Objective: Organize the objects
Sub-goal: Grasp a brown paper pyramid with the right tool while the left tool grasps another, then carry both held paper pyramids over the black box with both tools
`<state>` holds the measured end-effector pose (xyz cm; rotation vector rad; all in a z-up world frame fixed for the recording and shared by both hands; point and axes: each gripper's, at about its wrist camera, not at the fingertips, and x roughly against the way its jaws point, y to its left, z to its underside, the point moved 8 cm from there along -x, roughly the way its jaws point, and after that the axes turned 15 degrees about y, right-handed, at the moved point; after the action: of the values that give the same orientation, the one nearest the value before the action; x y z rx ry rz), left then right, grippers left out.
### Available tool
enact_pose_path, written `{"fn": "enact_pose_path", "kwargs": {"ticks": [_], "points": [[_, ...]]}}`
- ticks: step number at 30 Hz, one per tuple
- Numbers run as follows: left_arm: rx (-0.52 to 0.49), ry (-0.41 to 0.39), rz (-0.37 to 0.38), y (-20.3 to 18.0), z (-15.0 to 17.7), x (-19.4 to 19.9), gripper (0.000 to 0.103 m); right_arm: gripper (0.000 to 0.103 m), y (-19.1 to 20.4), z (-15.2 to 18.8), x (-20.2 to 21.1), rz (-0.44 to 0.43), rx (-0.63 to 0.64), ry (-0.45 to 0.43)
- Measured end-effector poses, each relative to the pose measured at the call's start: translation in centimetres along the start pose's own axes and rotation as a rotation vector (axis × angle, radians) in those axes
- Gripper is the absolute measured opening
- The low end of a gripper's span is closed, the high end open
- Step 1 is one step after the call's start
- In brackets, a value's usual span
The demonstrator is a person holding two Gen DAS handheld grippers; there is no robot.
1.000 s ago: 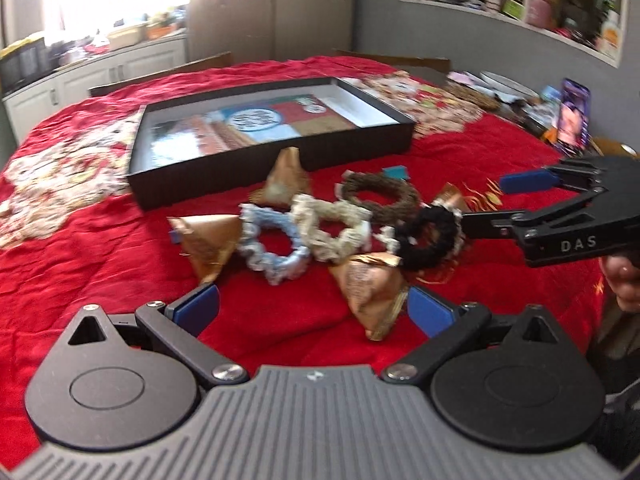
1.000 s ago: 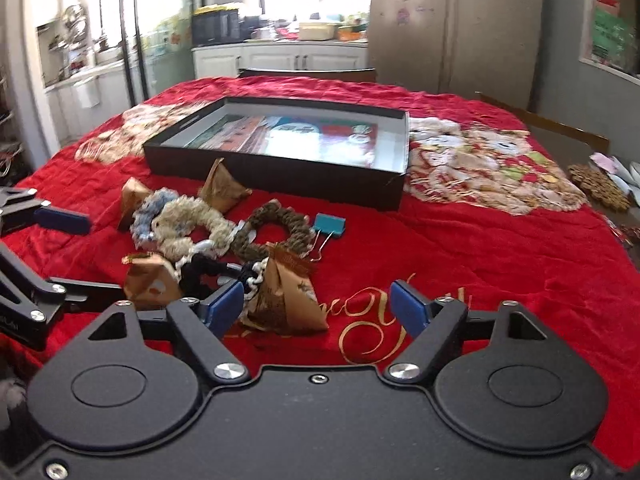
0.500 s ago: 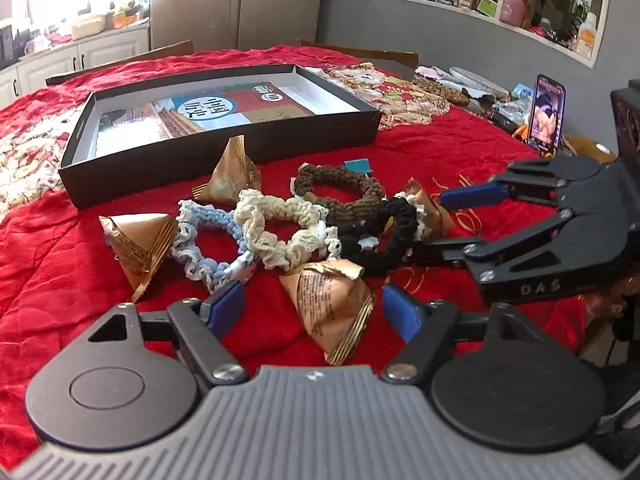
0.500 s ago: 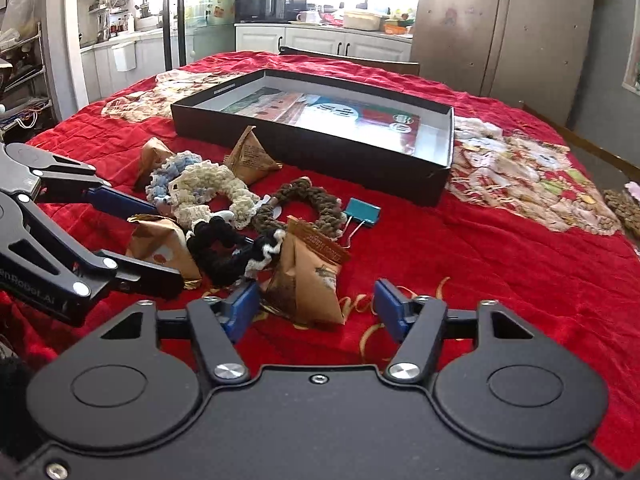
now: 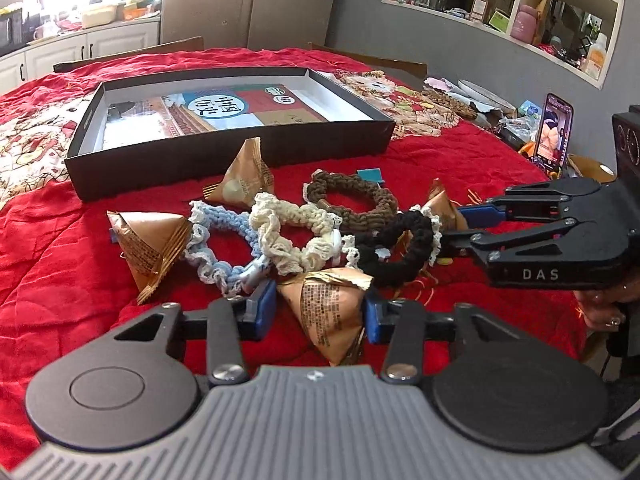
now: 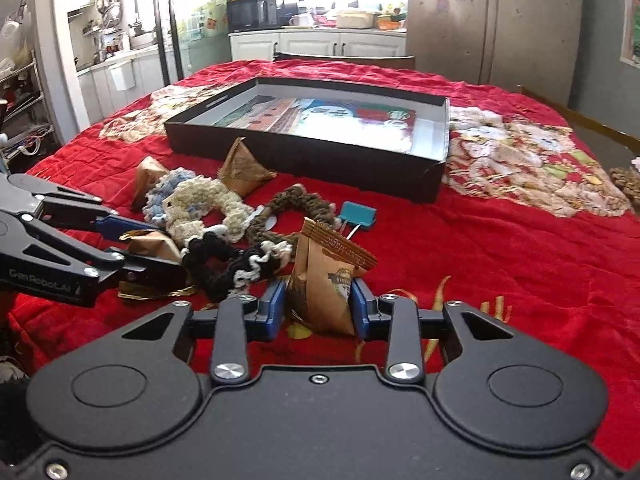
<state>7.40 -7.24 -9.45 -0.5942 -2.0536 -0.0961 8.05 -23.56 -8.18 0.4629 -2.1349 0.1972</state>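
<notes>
Several gold pyramid packets and knitted scrunchies lie heaped on a red cloth before a shallow black box (image 5: pixel 224 148). My left gripper (image 5: pixel 320 310) has its blue pads against the sides of one gold packet (image 5: pixel 332 312), which rests on the cloth. My right gripper (image 6: pixel 318 306) has closed on another gold packet (image 6: pixel 326 280), also on the cloth. A black scrunchie (image 5: pixel 400 248) lies between the two packets; cream (image 5: pixel 288 232), blue (image 5: pixel 216 252) and brown (image 5: pixel 352 200) scrunchies lie beyond. The right gripper shows side-on in the left wrist view (image 5: pixel 444 230).
Two more gold packets (image 5: pixel 148 240) (image 5: pixel 244 176) lie near the box. A teal binder clip (image 6: pixel 358 214) sits by the brown scrunchie. A phone (image 5: pixel 554 132) stands at the table's right edge among clutter. Chairs ring the table; shelves and kitchen counters lie behind.
Both grippers moved forward and narrowed, each now holding a gold packet between its pads. The packets and scrunchies have stayed in place.
</notes>
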Motion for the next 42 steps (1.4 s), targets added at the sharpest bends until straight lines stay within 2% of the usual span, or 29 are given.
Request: {"fn": "enact_pose_path", "kwargs": {"ticks": [10,18,33,42], "points": [[-0.004,-0.035,0.007,0.0,-0.6,1.7,0.047,0.032,-0.5,-1.1,2.2,0.007,-0.009,-0.056],[-0.014,-0.083,-0.021,0.5,-2.7,3.1,0.047,0.032,-0.6,-3.2,2.7,0.009,-0.007,-0.084],[0.050,-0.195,-0.054,4.3,-9.1,4.6,0.047,0.032,-1.5,-10.8,1.8,0.063,0.006,-0.164],[0.091,-0.226,-0.136,8.4,-14.1,3.4,0.047,0.032,-3.9,-16.6,-1.1,0.108,-0.047,-0.171]]}}
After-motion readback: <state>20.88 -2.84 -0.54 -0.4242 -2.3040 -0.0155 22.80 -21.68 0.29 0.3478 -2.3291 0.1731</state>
